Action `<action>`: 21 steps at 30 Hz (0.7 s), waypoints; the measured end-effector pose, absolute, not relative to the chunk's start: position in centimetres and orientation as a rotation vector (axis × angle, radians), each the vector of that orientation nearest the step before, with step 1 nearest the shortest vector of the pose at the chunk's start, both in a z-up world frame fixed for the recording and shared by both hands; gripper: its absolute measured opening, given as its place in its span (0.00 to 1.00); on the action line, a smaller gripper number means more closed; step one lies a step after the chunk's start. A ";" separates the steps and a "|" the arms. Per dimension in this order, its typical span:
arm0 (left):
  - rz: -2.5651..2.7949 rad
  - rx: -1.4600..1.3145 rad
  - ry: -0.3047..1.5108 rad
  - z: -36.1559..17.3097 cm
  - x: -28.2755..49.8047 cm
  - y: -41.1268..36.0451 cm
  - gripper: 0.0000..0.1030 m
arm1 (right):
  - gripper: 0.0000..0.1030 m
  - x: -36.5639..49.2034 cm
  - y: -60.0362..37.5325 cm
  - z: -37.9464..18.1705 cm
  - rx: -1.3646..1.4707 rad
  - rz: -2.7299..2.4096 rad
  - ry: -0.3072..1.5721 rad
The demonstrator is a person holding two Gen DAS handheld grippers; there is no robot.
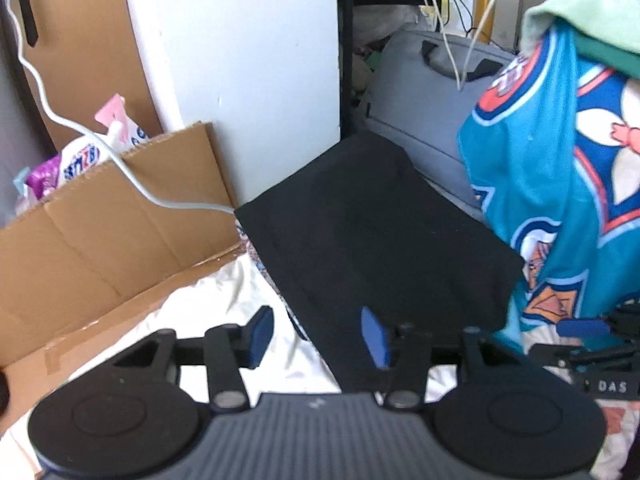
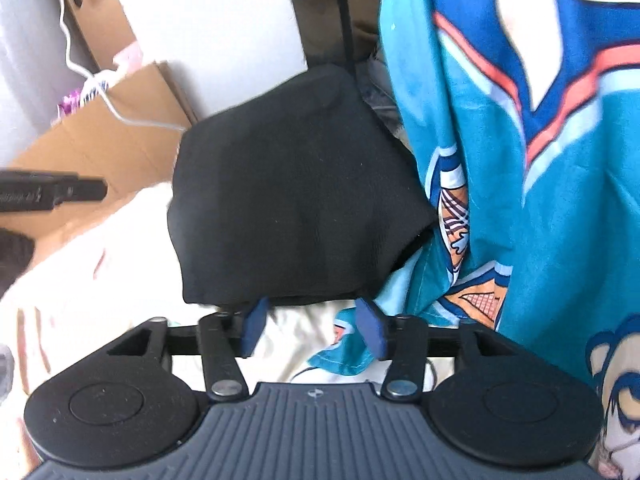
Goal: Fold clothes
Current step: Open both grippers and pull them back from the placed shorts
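Lying folded into a flat rectangle, the black garment (image 1: 376, 232) is the reference landmark; it rests on the white bedding (image 1: 224, 300), well forward of my tools. No earlier picture is available, so I describe only the present state.

Left gripper (image 1: 318, 338): I hold it above the near edge of the black garment. Its blue pads (image 1: 260, 334) stand apart, roughly half spread, with nothing pressed between them. The garment's near corner shows through the gap but is not in contact with either pad.

Right gripper (image 2: 314, 330): I hold it just short of the black garment's near hem. Its pads are likewise separated and grip nothing. A loose corner of the teal printed garment (image 2: 500, 152) lies beneath the right-hand pad; whether it touches the pad I cannot tell.

The teal printed garment hangs to the right of the black garment, overlapping its right edge. A pale green cloth (image 1: 588, 16) sits on top of the teal one.

Left of the black garment stands an open cardboard box (image 1: 112, 232) holding packets, and a white cable (image 1: 80, 128) runs over the box to the garment's far-left corner. Behind the black garment lies a grey bag (image 1: 416, 96) with dark handles.
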State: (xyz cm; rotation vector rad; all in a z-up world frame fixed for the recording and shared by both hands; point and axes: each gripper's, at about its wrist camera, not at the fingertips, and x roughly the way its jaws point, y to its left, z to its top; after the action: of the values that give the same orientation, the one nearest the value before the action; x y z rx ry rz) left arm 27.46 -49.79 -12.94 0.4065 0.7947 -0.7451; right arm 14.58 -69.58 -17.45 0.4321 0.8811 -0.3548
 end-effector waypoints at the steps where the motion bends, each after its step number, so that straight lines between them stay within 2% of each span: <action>1: -0.739 0.387 0.796 -12.5 27.1 -49.1 0.51 | 0.63 14.4 -69.5 -17.3 0.448 -0.360 0.877; 5: -0.732 0.263 0.850 -11.1 25.7 -44.7 0.51 | 0.64 14.5 -69.0 -16.7 0.461 -0.344 0.869; 8: -0.738 0.178 0.952 -11.0 26.4 -40.9 0.55 | 0.66 14.0 -69.0 -16.3 0.519 -0.357 0.844; 18: -0.583 0.108 0.943 -10.6 24.4 -30.3 0.56 | 0.68 12.6 -66.2 -14.5 0.534 -0.404 0.825; 21: -0.545 0.146 0.921 -10.0 22.7 -27.7 0.65 | 0.74 12.0 -65.1 -13.6 0.536 -0.393 0.830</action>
State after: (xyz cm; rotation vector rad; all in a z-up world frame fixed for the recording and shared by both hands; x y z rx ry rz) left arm 22.67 -27.72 -10.00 0.1465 0.9211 -0.5455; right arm 12.01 -65.05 -13.62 0.5356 0.8297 -0.3934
